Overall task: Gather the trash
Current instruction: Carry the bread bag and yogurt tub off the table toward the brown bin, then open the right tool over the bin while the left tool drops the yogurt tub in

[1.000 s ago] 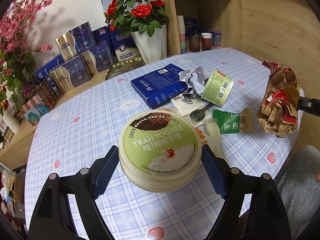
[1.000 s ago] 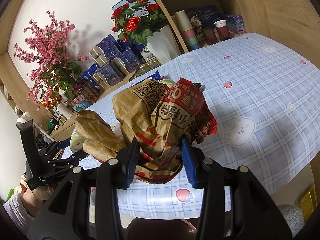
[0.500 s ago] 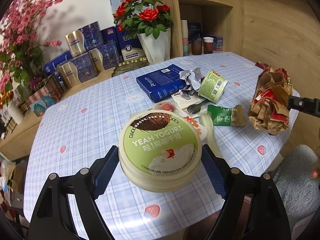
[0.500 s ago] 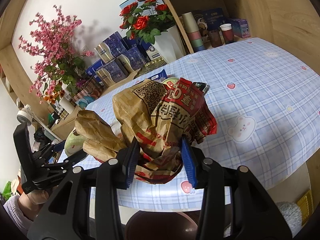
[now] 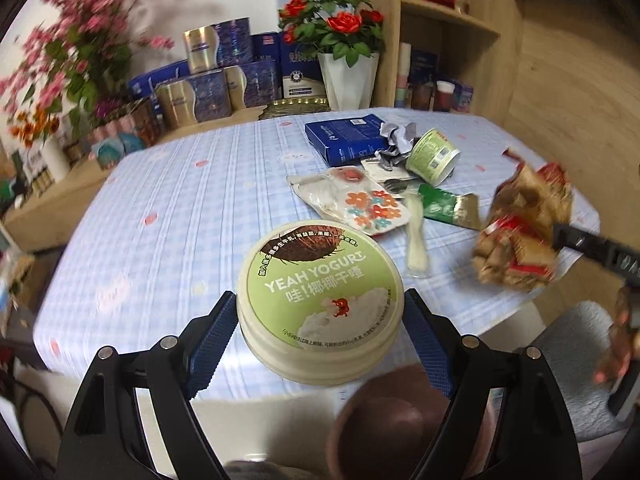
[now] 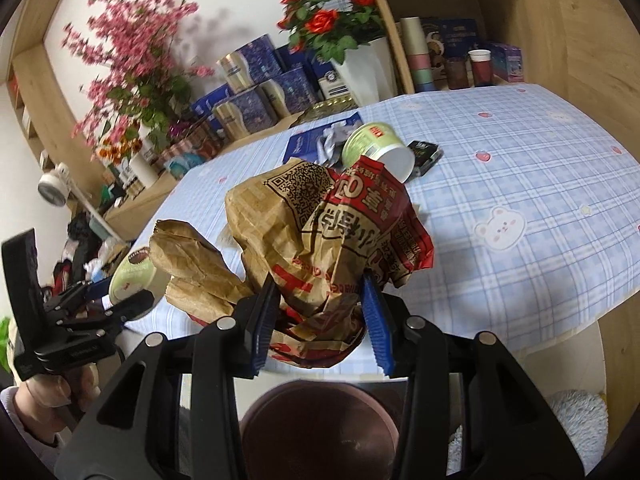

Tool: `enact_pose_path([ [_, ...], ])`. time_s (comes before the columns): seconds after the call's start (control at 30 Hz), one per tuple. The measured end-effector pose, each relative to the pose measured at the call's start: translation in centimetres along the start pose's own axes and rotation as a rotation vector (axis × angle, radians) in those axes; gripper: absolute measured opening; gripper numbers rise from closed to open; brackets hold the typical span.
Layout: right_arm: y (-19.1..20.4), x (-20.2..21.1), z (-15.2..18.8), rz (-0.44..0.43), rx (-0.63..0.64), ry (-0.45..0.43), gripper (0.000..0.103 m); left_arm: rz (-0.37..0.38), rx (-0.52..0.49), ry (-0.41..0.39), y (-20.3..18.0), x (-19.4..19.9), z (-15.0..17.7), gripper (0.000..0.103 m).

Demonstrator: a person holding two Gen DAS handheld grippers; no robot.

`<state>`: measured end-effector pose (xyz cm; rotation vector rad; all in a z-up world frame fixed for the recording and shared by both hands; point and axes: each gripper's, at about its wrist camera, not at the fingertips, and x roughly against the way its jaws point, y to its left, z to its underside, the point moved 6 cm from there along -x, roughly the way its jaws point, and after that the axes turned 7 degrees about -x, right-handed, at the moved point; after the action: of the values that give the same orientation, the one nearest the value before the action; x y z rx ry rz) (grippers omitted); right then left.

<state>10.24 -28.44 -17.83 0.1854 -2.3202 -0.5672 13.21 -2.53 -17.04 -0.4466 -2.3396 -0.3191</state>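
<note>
bin [image 6: 316, 428]: a dark round opening right below both my grippers, at the near edge of the table; I judge it to be where the trash goes.
left gripper [image 5: 320, 336]: jaws spread wide and pressing on opposite sides of the yogurt tub [image 5: 320, 300], which I hold clear of the table, over its near edge, beside the bin.
tub handling: stiff round plastic with the lid on; it looks light, but I cannot tell whether it is empty. The smooth wall could slip, so the grip belongs across its widest part, below the lid rim, as it sits now.
right gripper [image 6: 320, 316]: jaws partly closed, pinching the lower folds of the crumpled paper bag [image 6: 320, 236], held in the air just above the bin.
bag handling: soft, light and springy. It crushes instead of resisting, and loose flaps stick out to the left, so a pinch low on the bunched middle is safest.
hand pose: both grippers tilt downward toward the table edge, left beside right; in the right view a hand [image 6: 52, 392] grasps the left gripper's handle.
table [image 6: 540, 184]: farther off lie a flowered wrapper [image 5: 356, 204], a green packet [image 5: 444, 208], a tipped cup [image 5: 432, 156] and a blue box [image 5: 344, 140], still to collect.
</note>
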Motion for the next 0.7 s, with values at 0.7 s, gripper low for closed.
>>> enact_pose_path([
  [0.7,1.7,-2.3,14.2,0.040,0.186,0.347,0.043,0.020,0.134,-0.050,-2.9,4.6,8.1,0.081],
])
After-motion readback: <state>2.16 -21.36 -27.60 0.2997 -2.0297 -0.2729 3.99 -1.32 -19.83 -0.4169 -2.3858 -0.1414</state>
